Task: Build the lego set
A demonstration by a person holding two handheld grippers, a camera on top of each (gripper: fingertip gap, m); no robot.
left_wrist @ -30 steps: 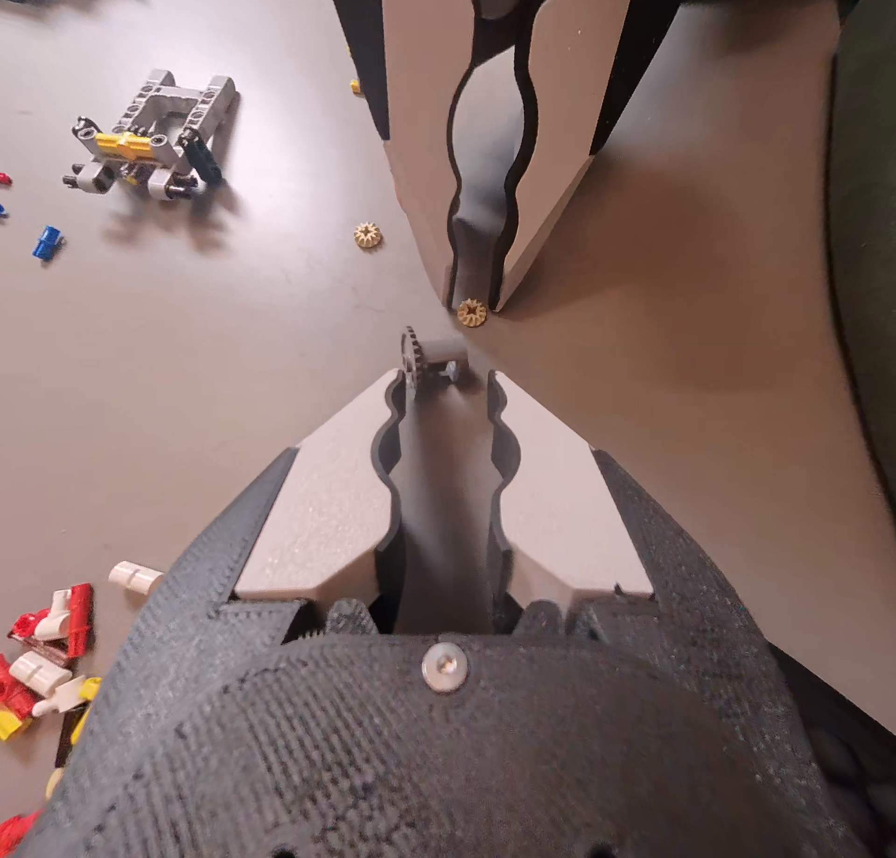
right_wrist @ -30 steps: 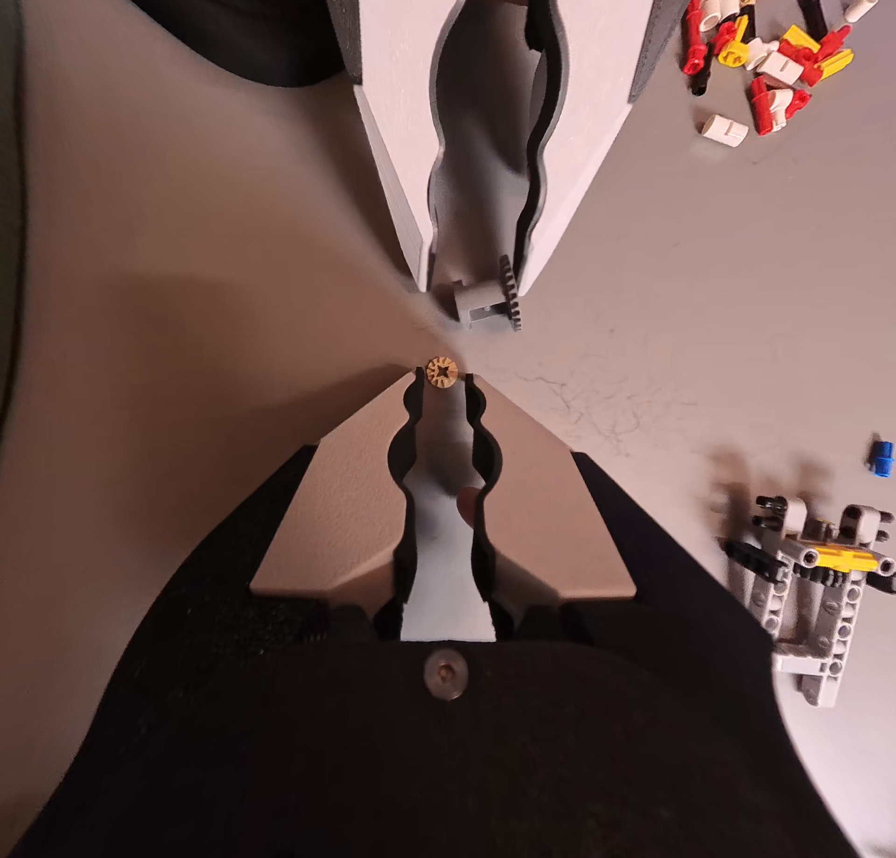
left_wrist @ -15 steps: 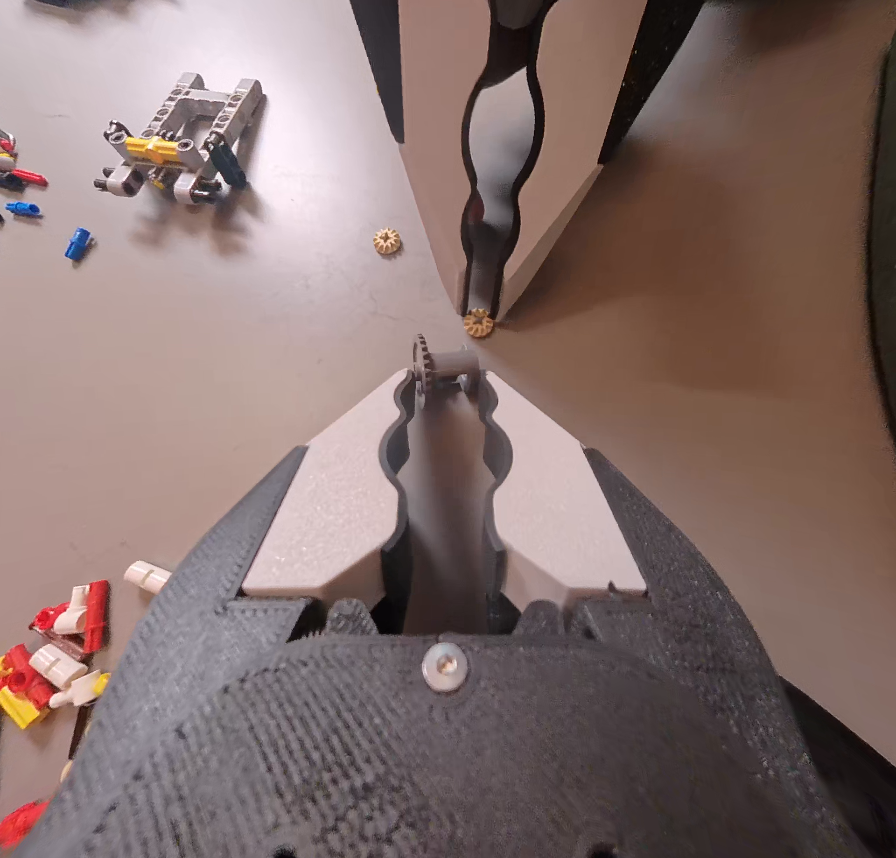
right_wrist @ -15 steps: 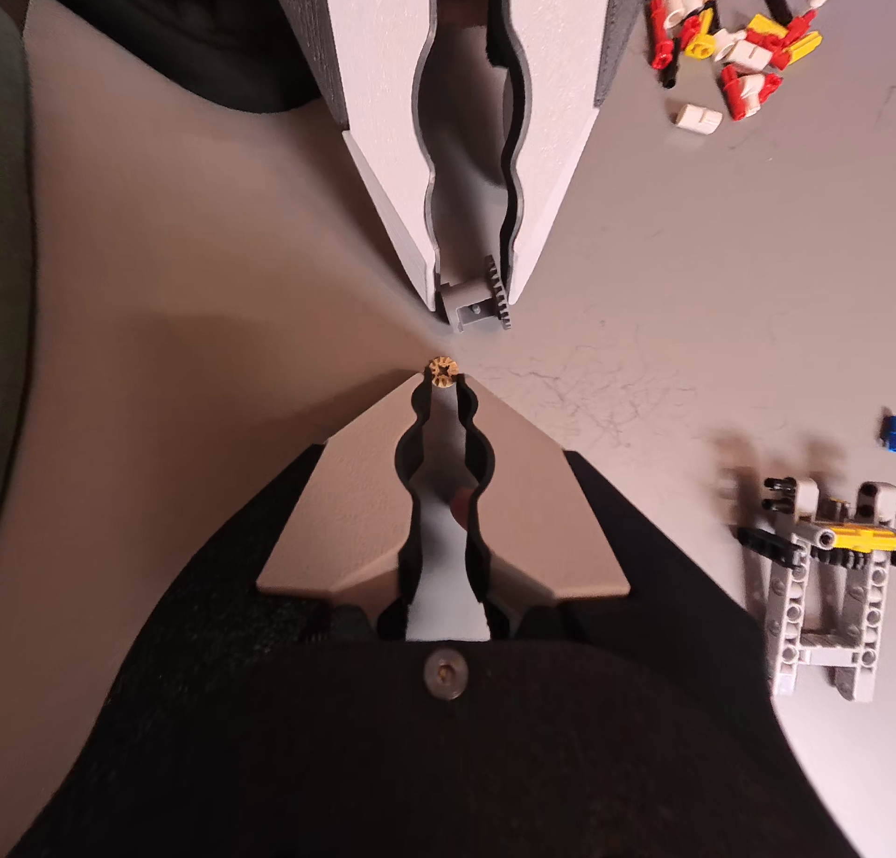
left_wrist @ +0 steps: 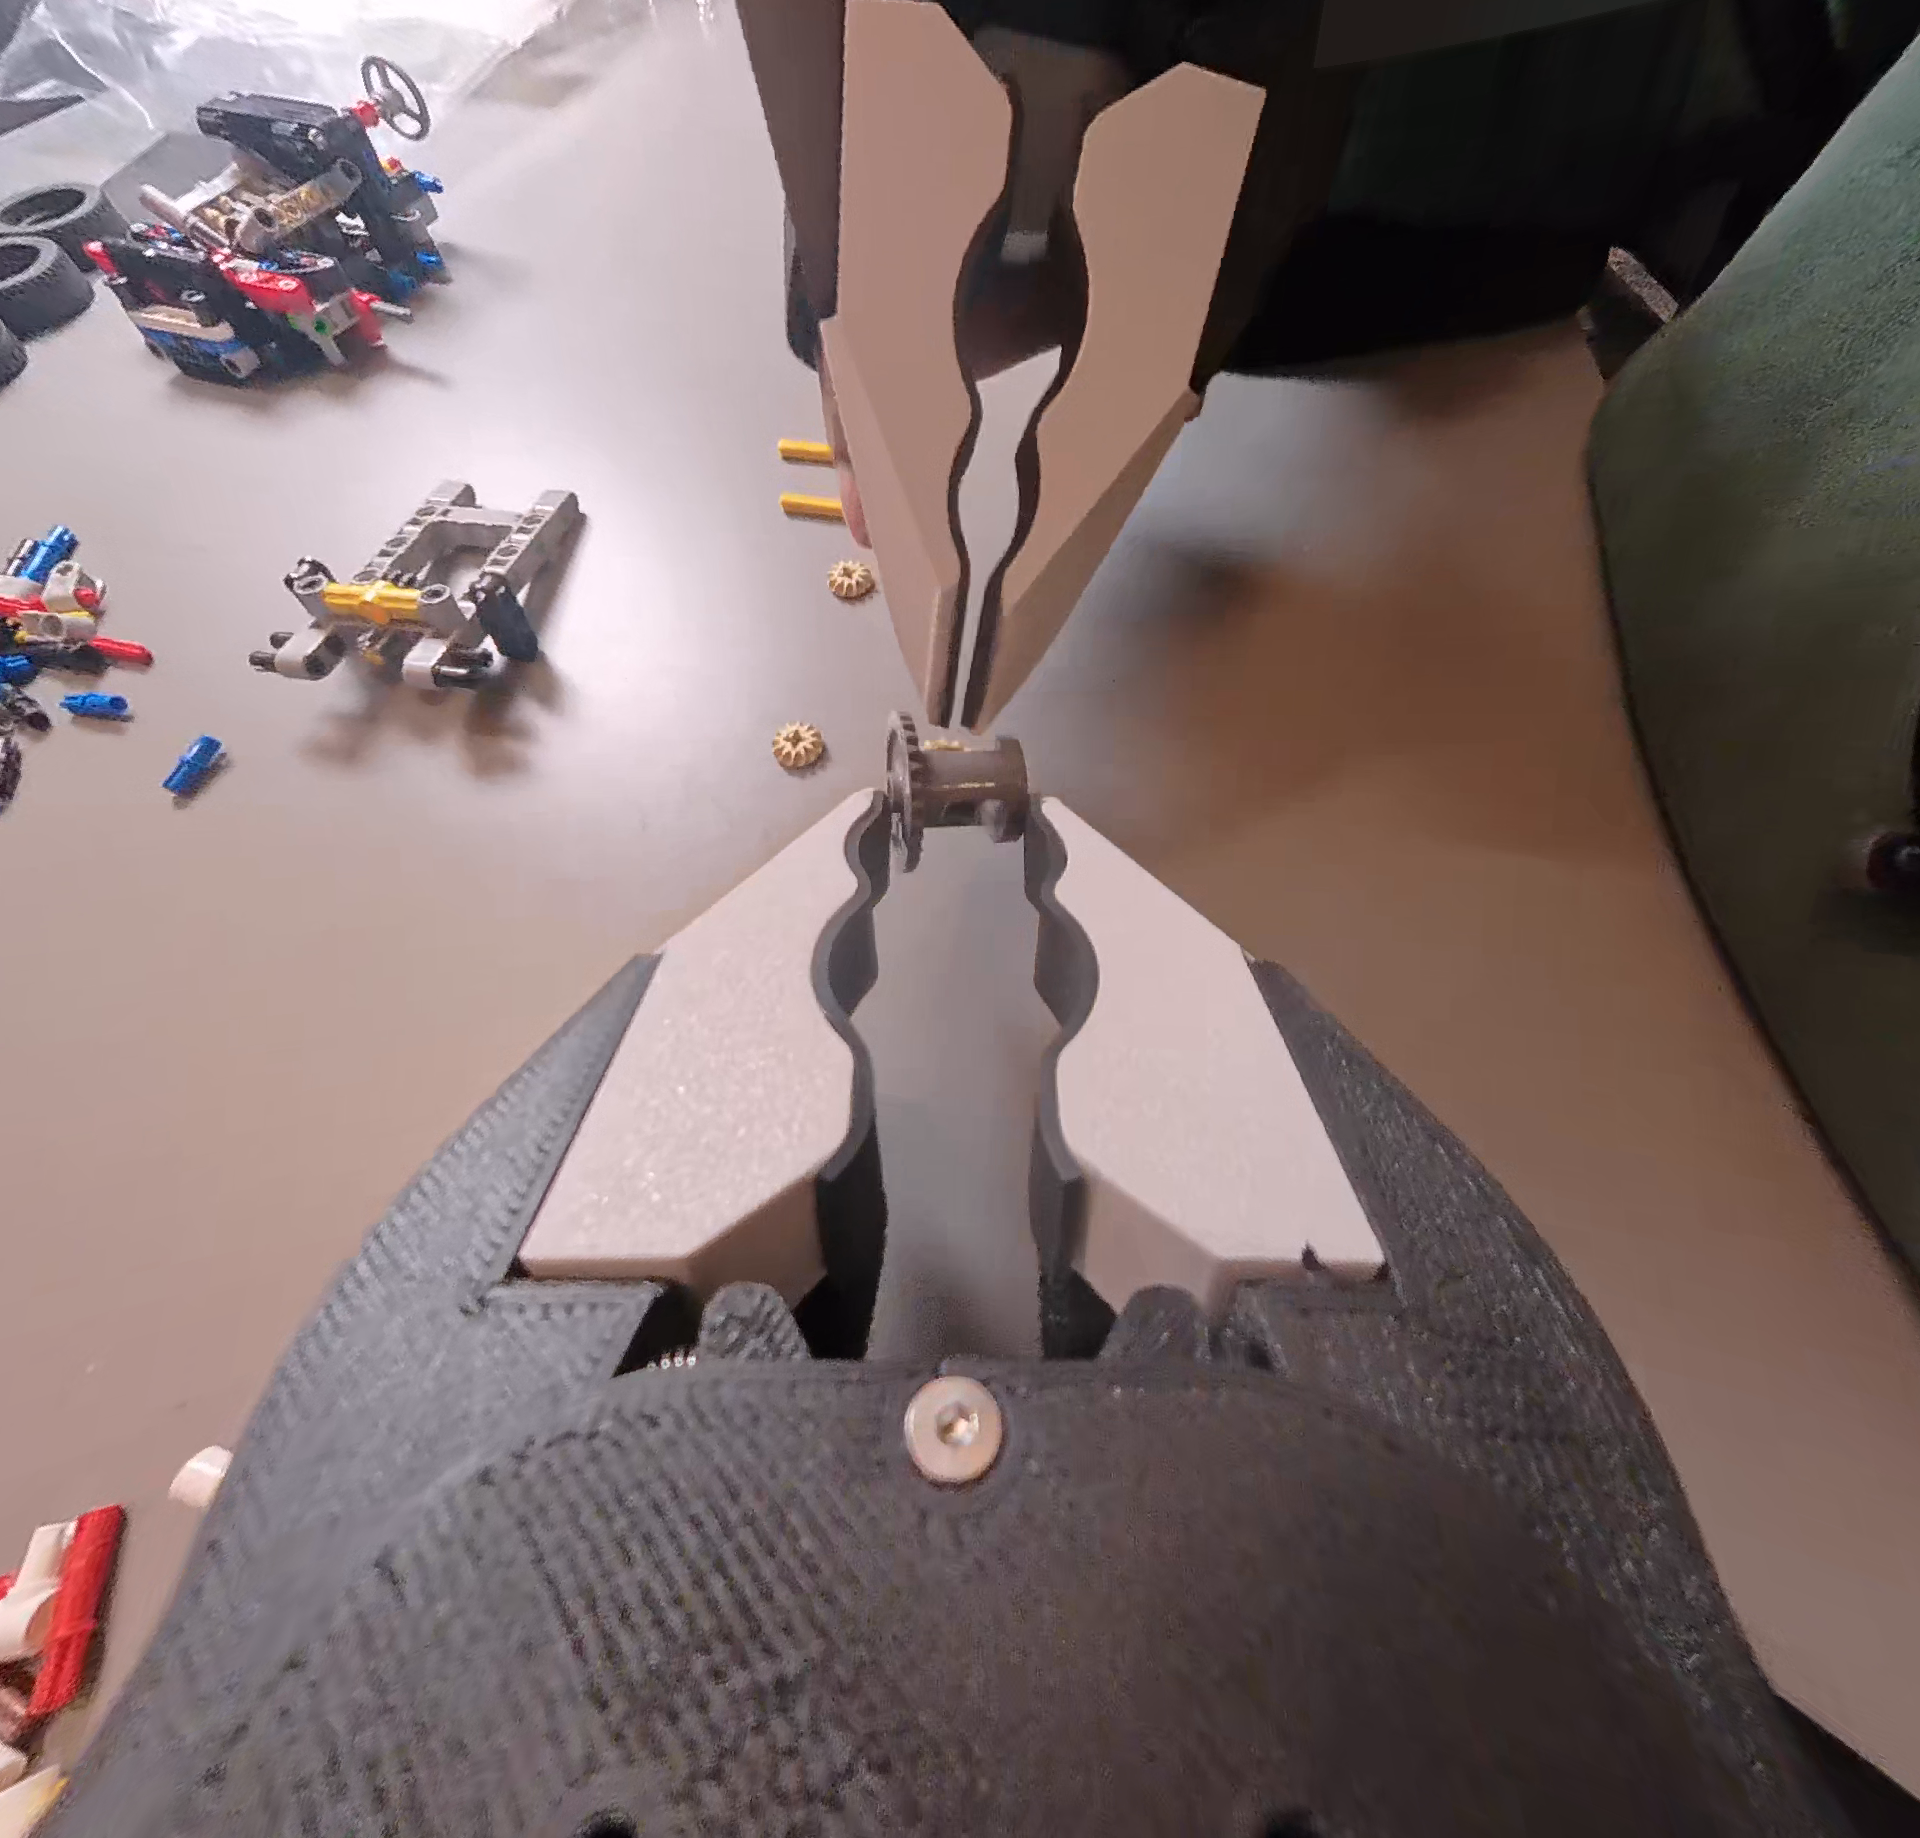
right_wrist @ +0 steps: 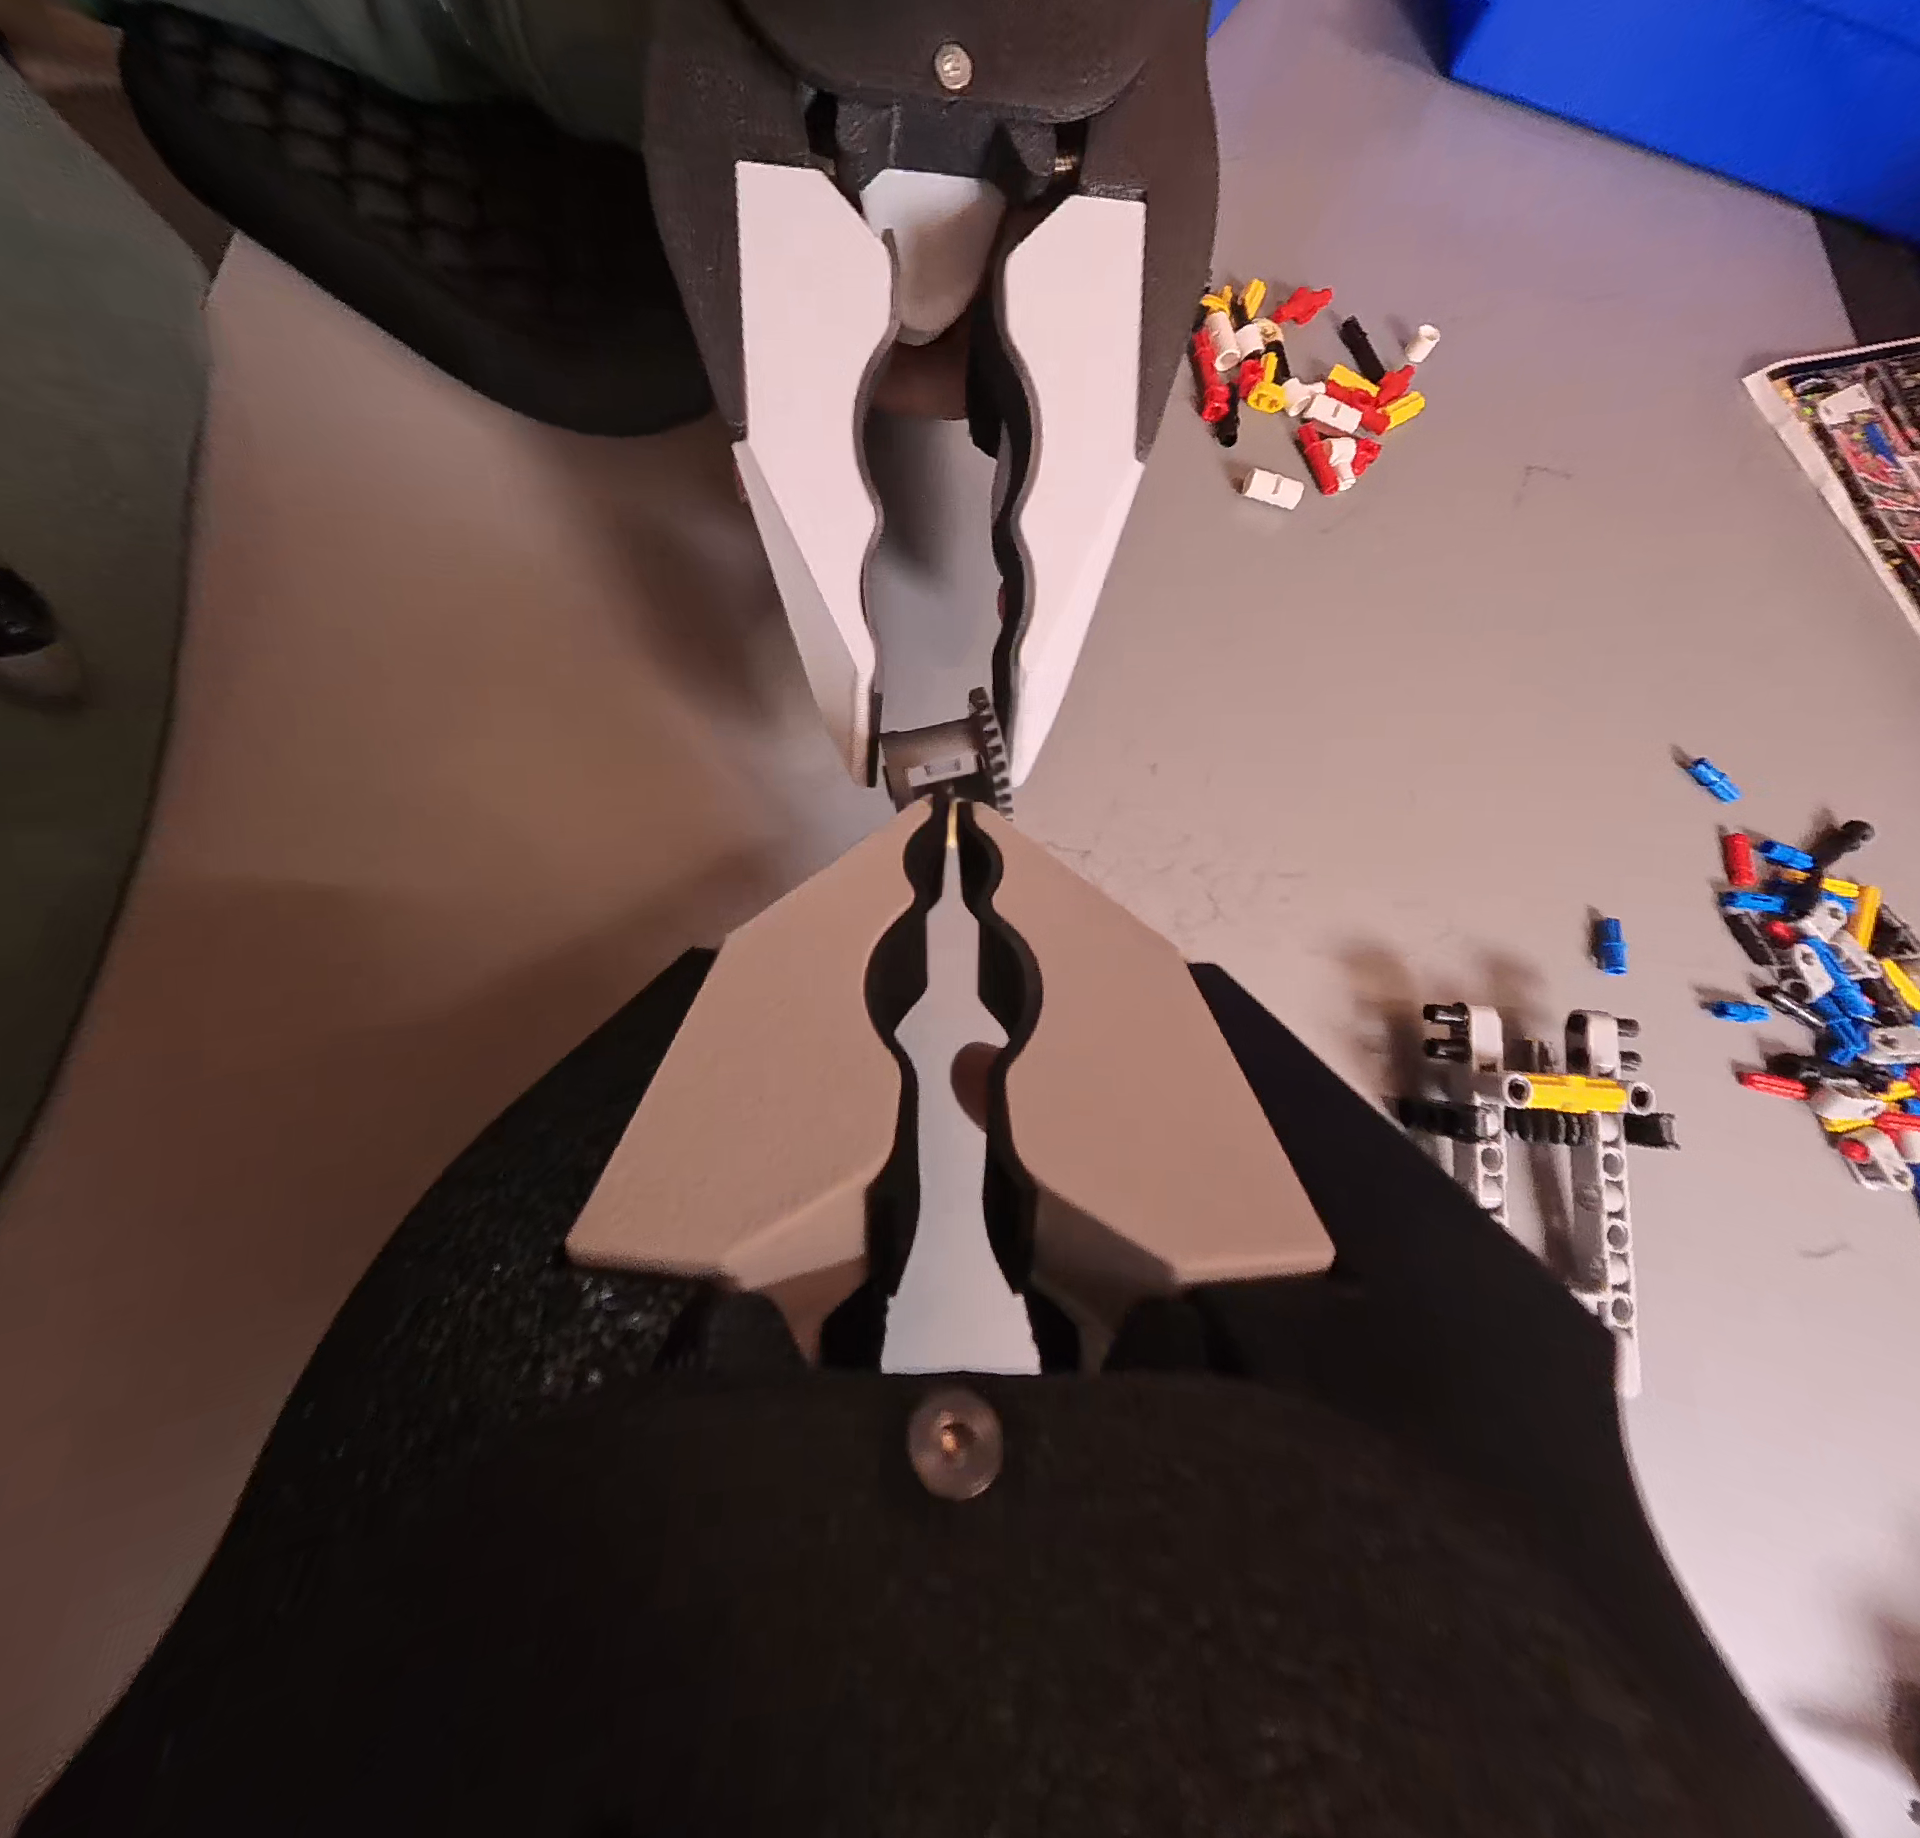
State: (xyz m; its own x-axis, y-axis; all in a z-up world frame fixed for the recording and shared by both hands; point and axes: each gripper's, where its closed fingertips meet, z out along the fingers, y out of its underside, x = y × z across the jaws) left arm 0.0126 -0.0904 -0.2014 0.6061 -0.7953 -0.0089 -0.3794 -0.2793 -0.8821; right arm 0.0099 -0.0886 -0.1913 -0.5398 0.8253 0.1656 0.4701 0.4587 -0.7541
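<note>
My left gripper (left_wrist: 956, 817) is shut on a grey housing with a dark toothed gear ring (left_wrist: 961, 775) and holds it above the table. My right gripper (left_wrist: 956, 713) comes from the far side, tip to tip with the left. It is shut on a small tan gear (right_wrist: 954, 834), seen edge-on, which touches the grey housing (right_wrist: 940, 754). In the right wrist view my right gripper (right_wrist: 951, 824) is at the bottom and the left gripper (right_wrist: 940, 765) reaches in from the top. Most of the tan gear is hidden between the fingers.
Two loose tan gears (left_wrist: 798, 746) (left_wrist: 849, 578) and yellow pins (left_wrist: 808, 505) lie nearby. A grey frame subassembly (left_wrist: 426, 593), a car chassis (left_wrist: 270, 240) and tyres (left_wrist: 42, 261) sit left. Piles of small parts (right_wrist: 1309, 386) (right_wrist: 1829, 957), a booklet (right_wrist: 1860, 458) and blue bins (right_wrist: 1662, 43) also show. The tips of both grippers are at nearly the same place.
My right gripper shut on the tan gear, lifted it off the table and turned it edge-on. Both grippers rose and came together, so the gear now meets the grey housing.
</note>
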